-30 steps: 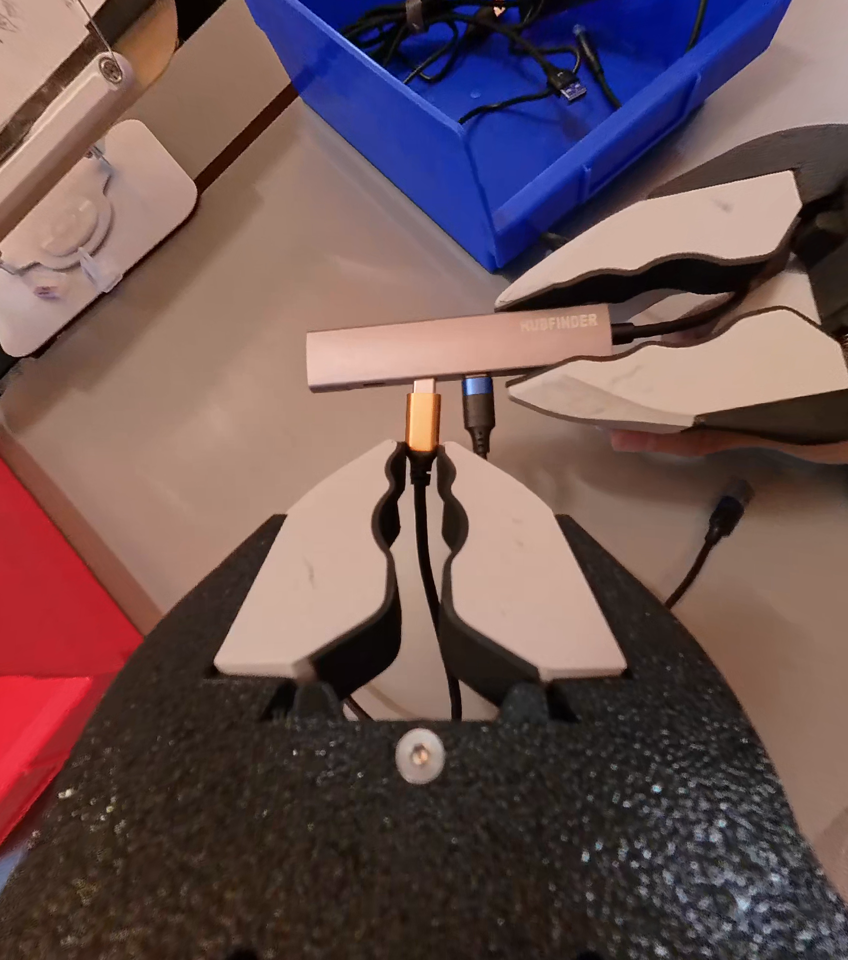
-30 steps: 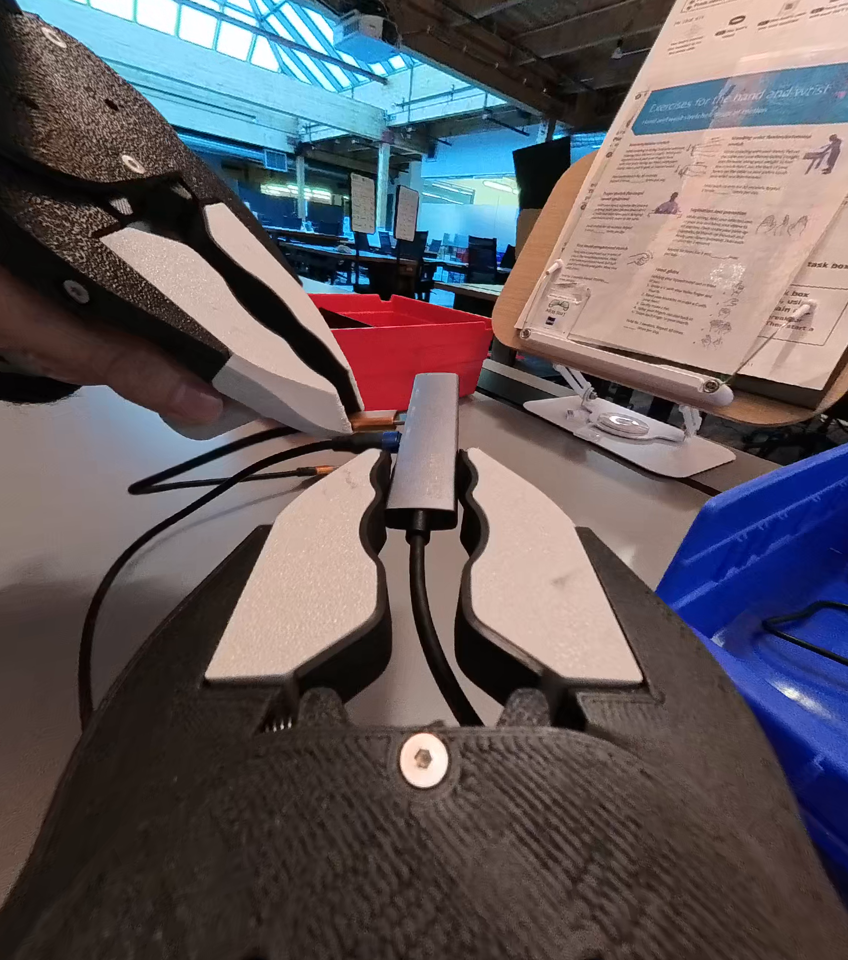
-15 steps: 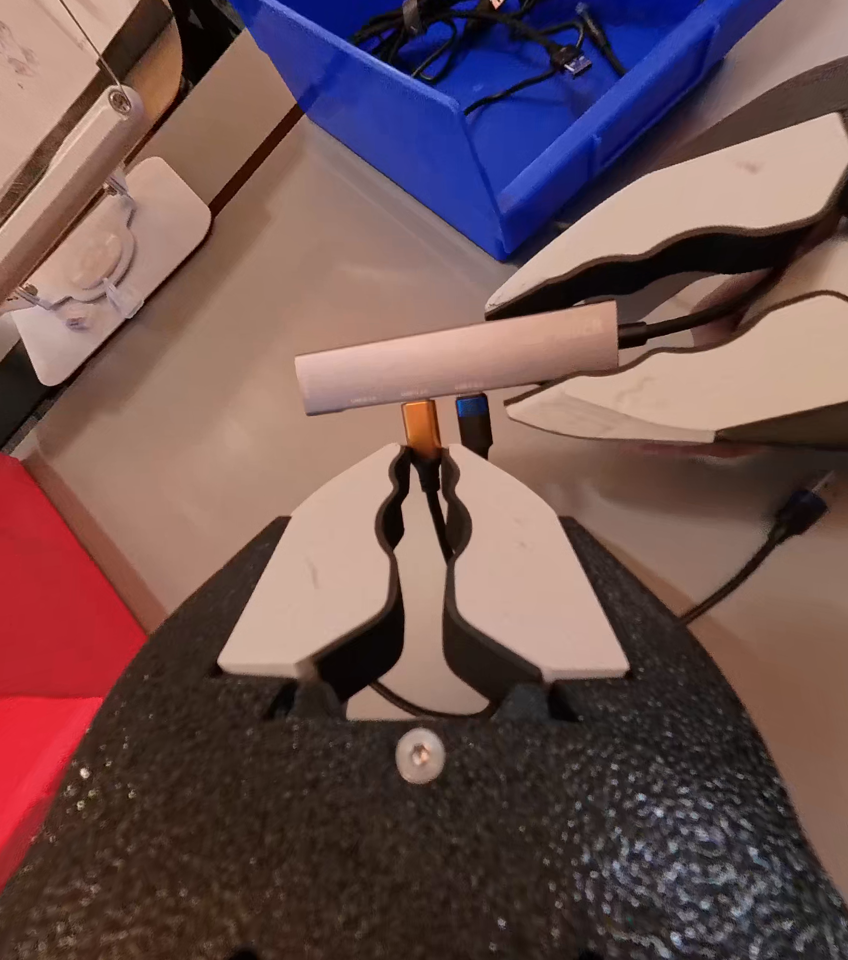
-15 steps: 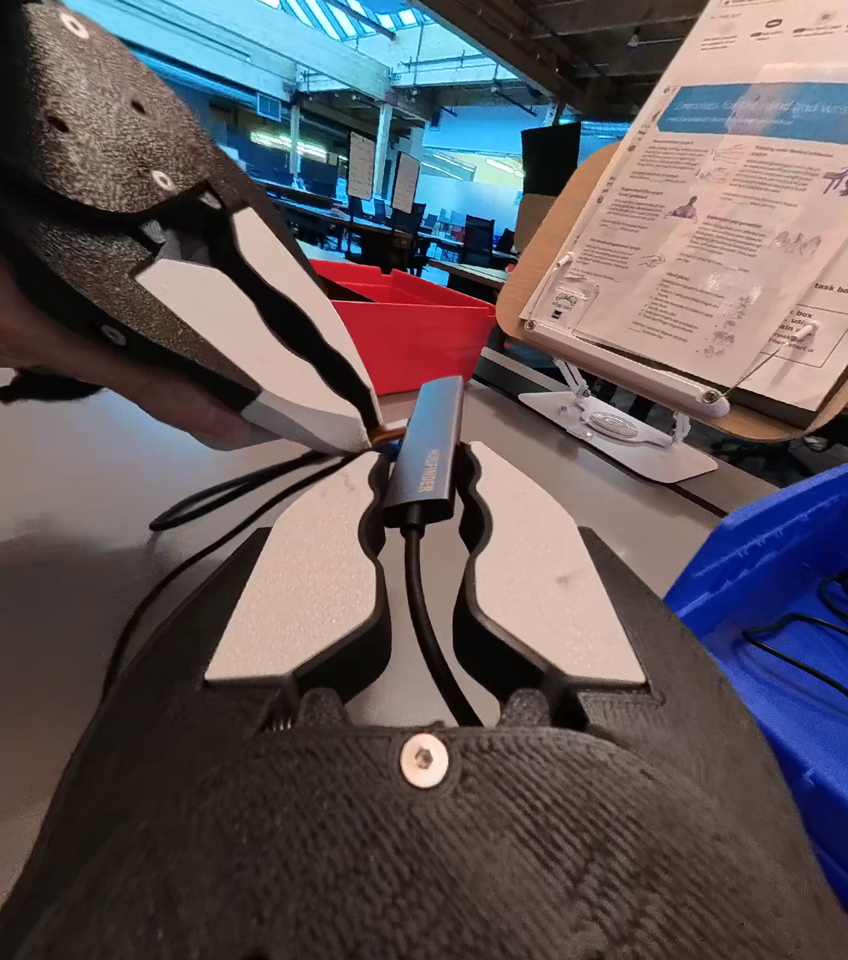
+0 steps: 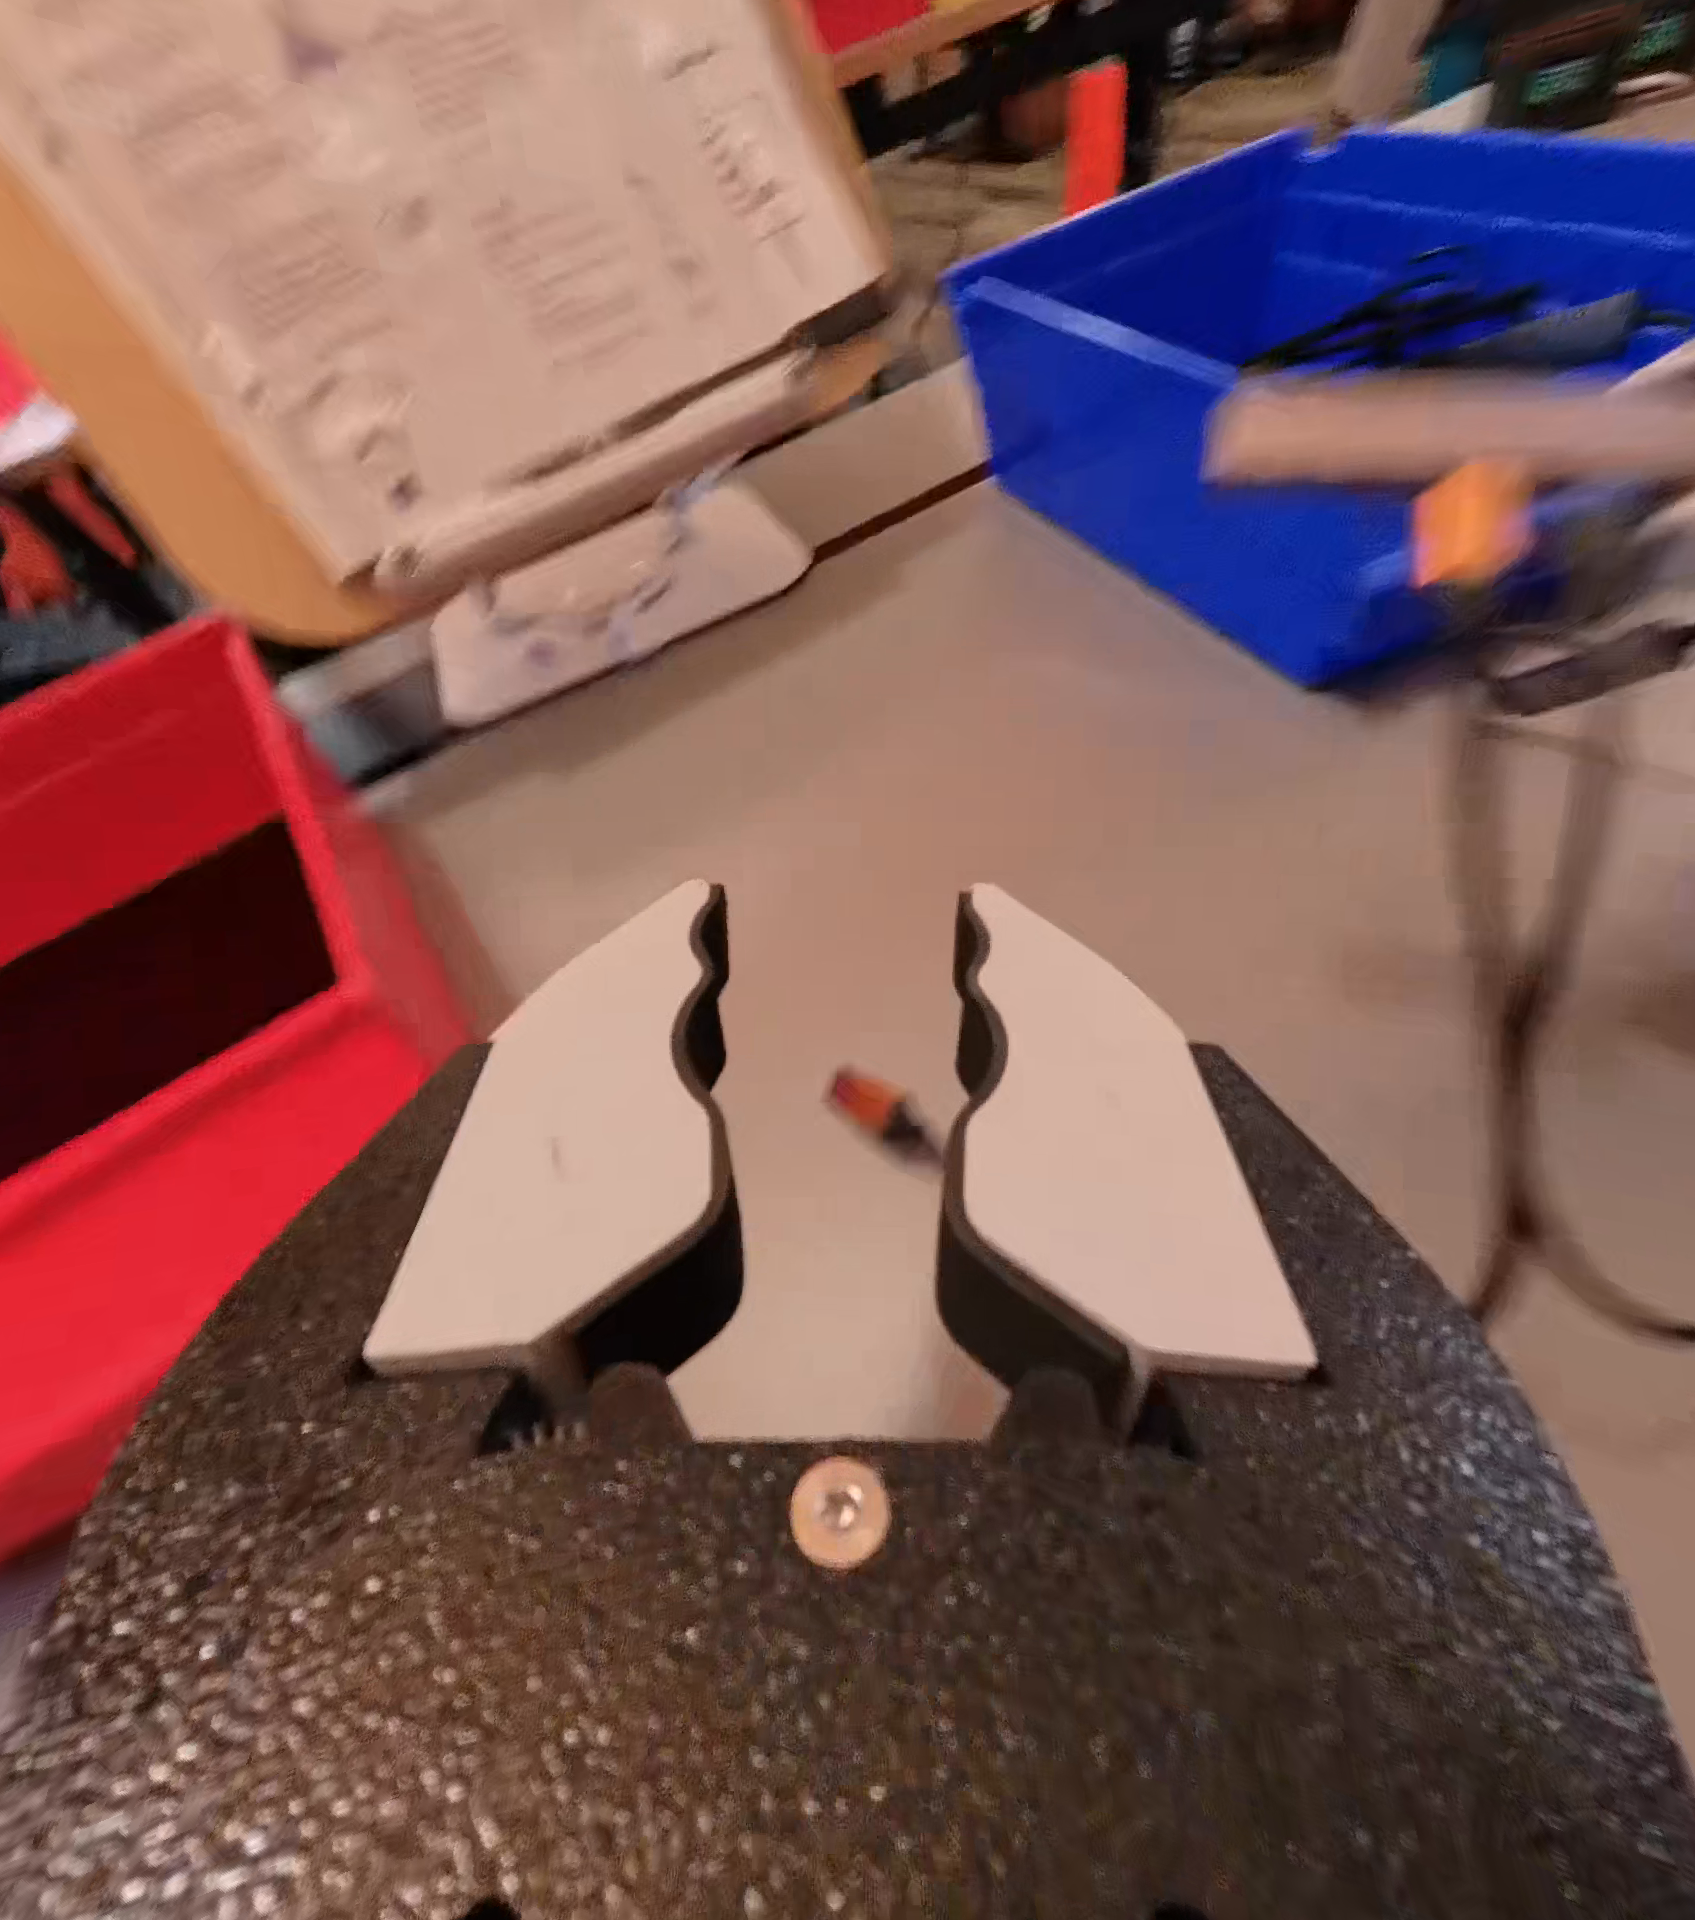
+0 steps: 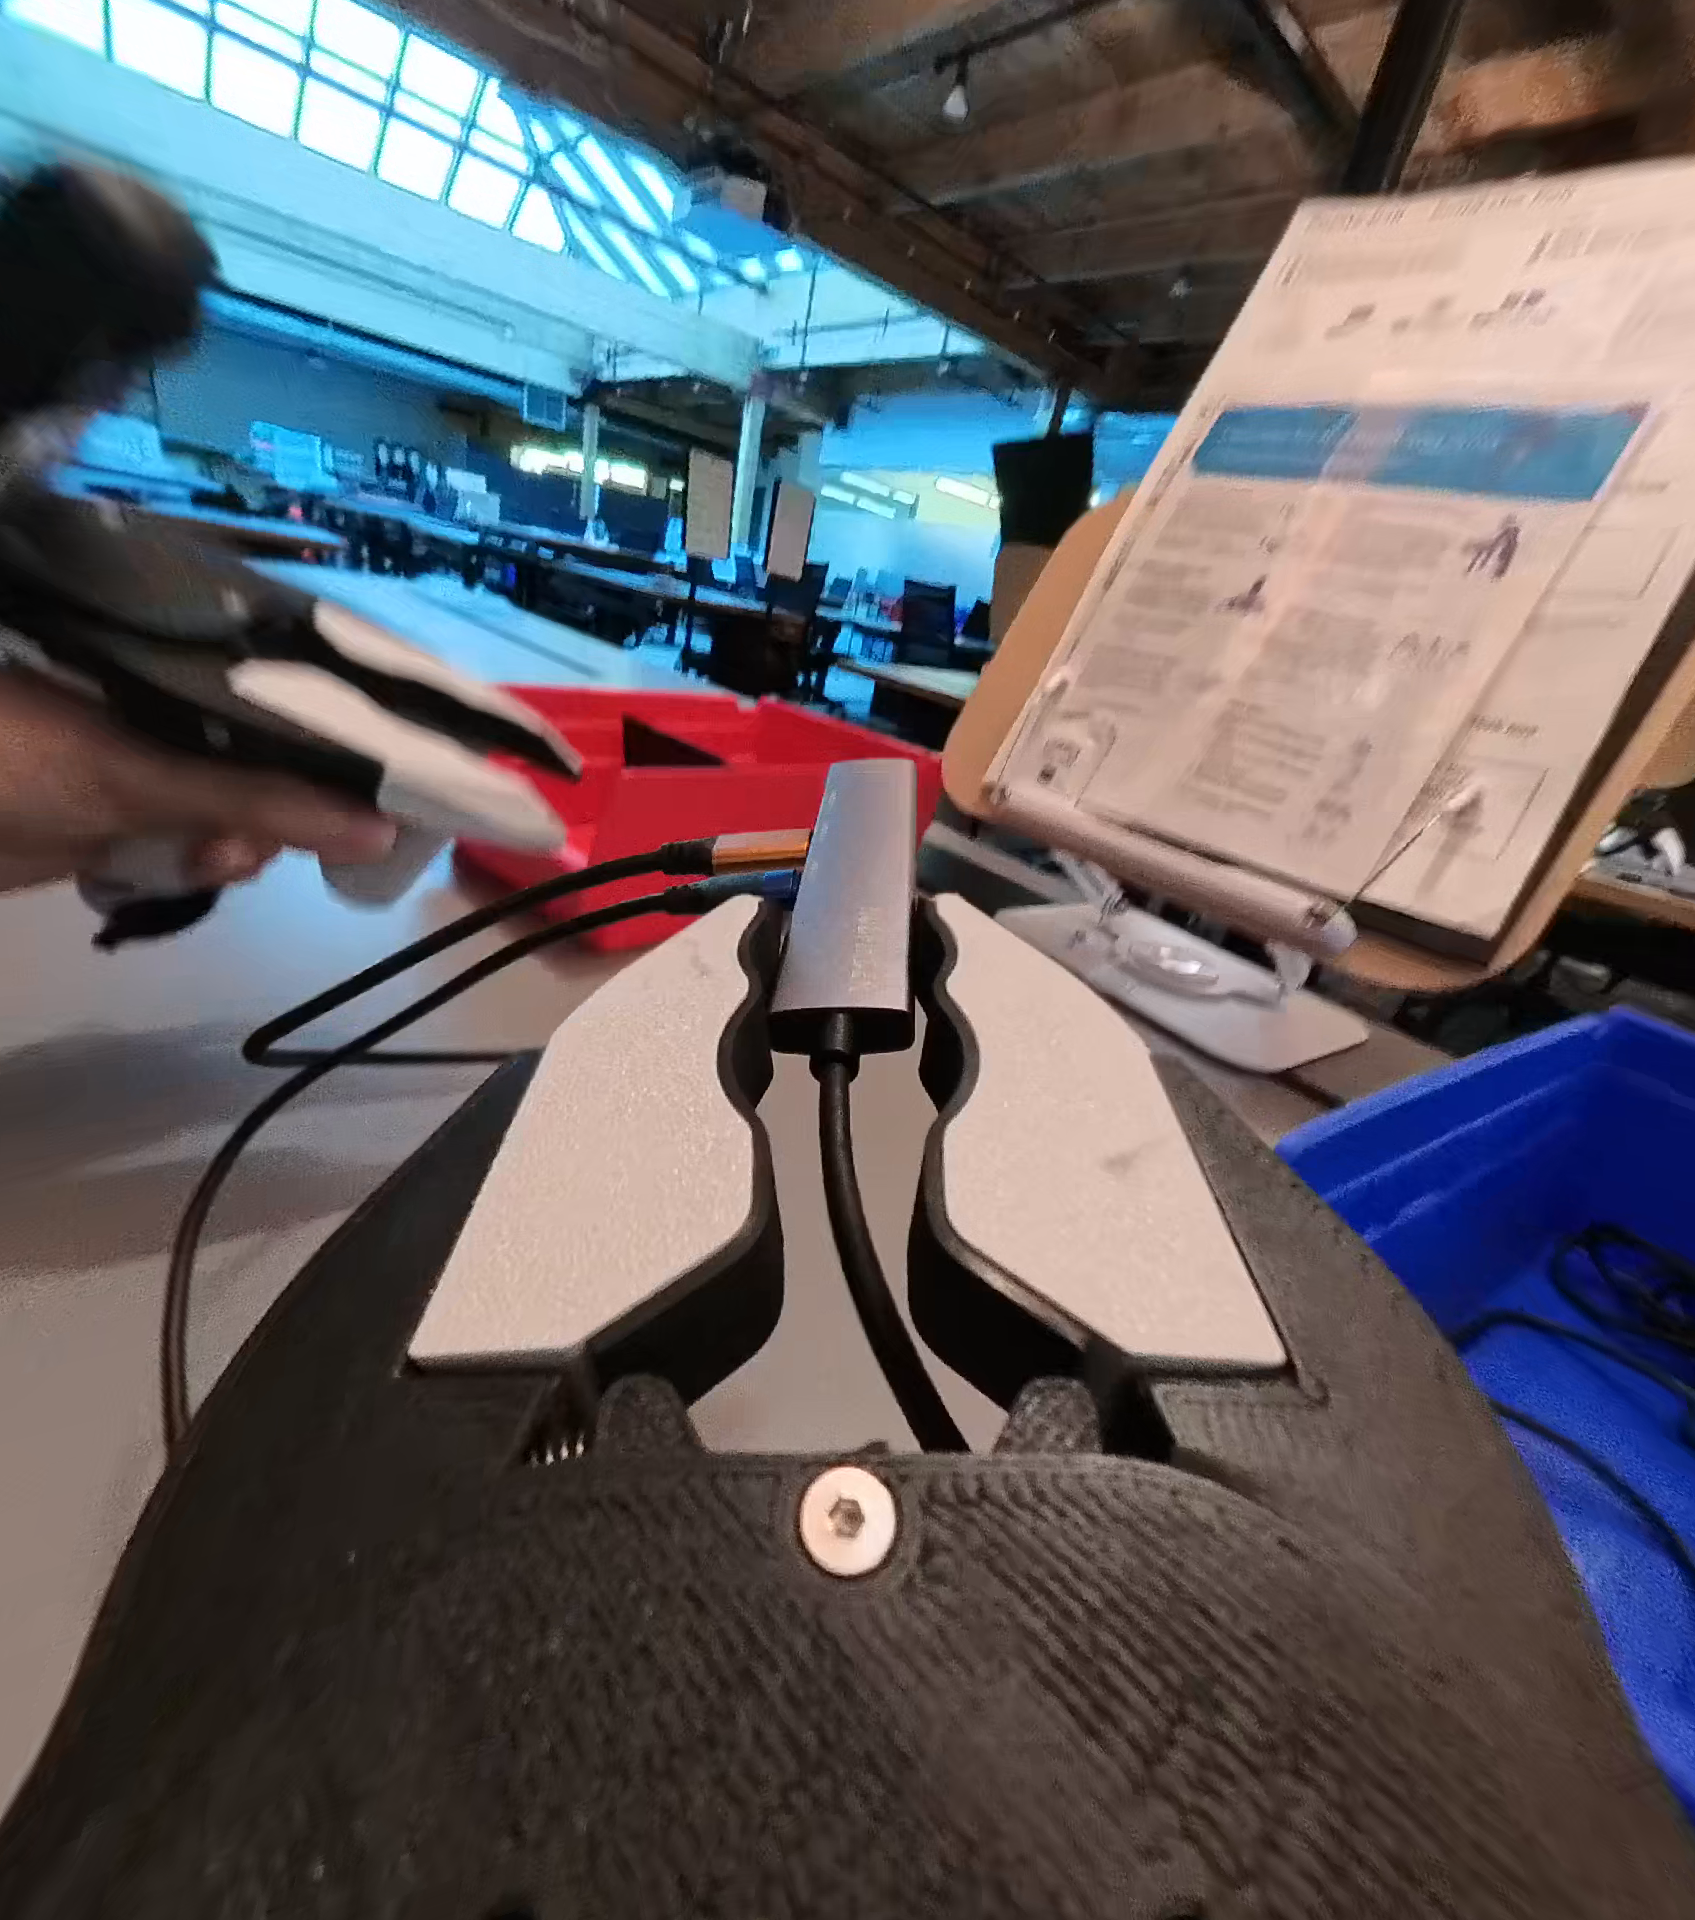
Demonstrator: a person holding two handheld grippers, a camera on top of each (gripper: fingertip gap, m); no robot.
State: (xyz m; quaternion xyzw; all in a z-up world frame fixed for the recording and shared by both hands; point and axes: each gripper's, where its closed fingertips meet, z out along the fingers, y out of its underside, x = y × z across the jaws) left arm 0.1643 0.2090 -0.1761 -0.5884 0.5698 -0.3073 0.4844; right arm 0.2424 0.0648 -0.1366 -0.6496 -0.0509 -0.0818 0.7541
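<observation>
In the left wrist view, the left claw (image 5: 838, 997) is hanging released over the desk (image 5: 926, 748), its fingers (image 5: 604, 1122) spread and gripping nothing. A loose orange-tipped plug (image 5: 869, 1103) is lying on the desk just between them. A red bin (image 5: 147, 790) is sitting to the left, a blue bin (image 5: 1134, 416) holding cables far right, and a document stand (image 5: 469, 343) behind. The grey hub (image 5: 1508, 426) is showing blurred at the right edge.

In the right wrist view, the right claw (image 6: 843, 935) is clenching the hub (image 6: 853, 894) by its cabled end, held above the desk. An orange plug (image 6: 760, 850) and a blue plug (image 6: 770, 885) are sitting in its side ports, their cables drooping to the desk. The left claw (image 6: 510, 774) is hovering well apart, beside the red bin (image 6: 718, 769).
</observation>
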